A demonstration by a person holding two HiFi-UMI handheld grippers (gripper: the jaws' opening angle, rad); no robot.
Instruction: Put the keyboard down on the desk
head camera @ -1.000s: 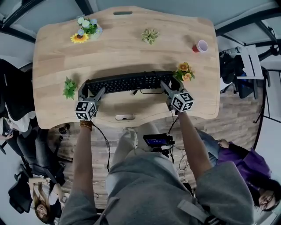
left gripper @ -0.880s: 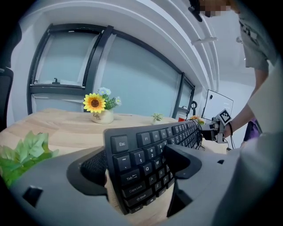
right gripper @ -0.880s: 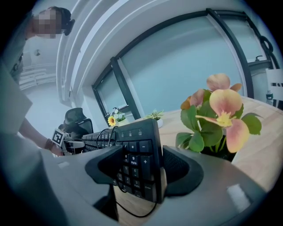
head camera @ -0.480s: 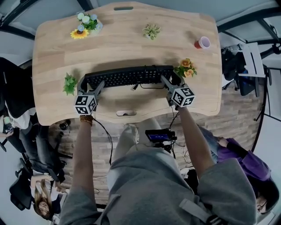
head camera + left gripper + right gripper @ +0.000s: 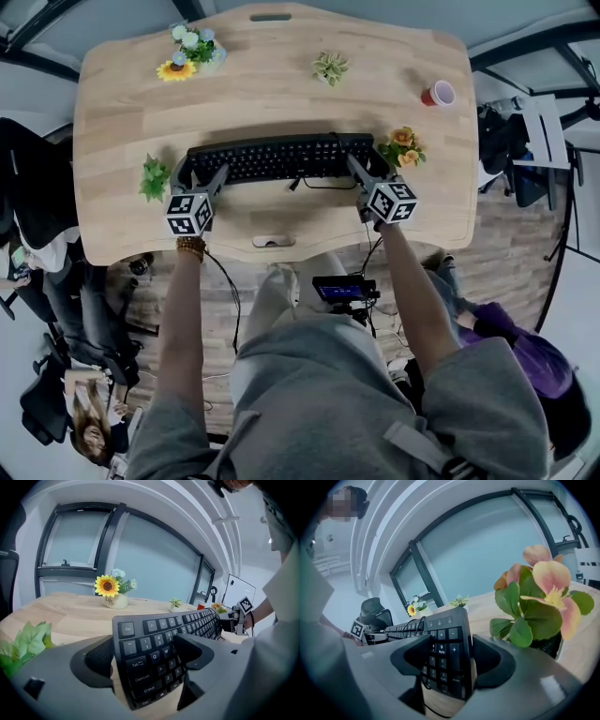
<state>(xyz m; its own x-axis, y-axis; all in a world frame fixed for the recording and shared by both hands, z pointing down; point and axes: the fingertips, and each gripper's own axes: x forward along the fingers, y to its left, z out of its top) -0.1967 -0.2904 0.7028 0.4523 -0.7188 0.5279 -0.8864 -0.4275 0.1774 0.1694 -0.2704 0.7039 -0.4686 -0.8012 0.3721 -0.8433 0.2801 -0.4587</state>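
A long black keyboard [image 5: 277, 157] hangs level just above the wooden desk [image 5: 272, 94], near its front edge, with a shadow behind it. My left gripper [image 5: 195, 178] is shut on its left end; in the left gripper view the Esc and Tab end of the keyboard [image 5: 164, 639] sits tilted between the jaws of the left gripper [image 5: 143, 660]. My right gripper [image 5: 361, 171] is shut on the right end, and the number pad of the keyboard [image 5: 445, 648] fills the wide gap of the right gripper [image 5: 450, 660]. The keyboard's cable [image 5: 323, 185] loops below it.
A pot of orange flowers [image 5: 403, 147] stands close beside the keyboard's right end. A green plant [image 5: 153, 178] is by the left end. A sunflower pot [image 5: 187, 56], a small succulent [image 5: 329, 67] and a red cup [image 5: 439, 94] stand farther back. A dark chair [image 5: 28, 187] is left of the desk.
Both grippers have carried the keyboard a little farther in over the desk, bringing its right end level with the orange flowers. The grip on both ends is unchanged.
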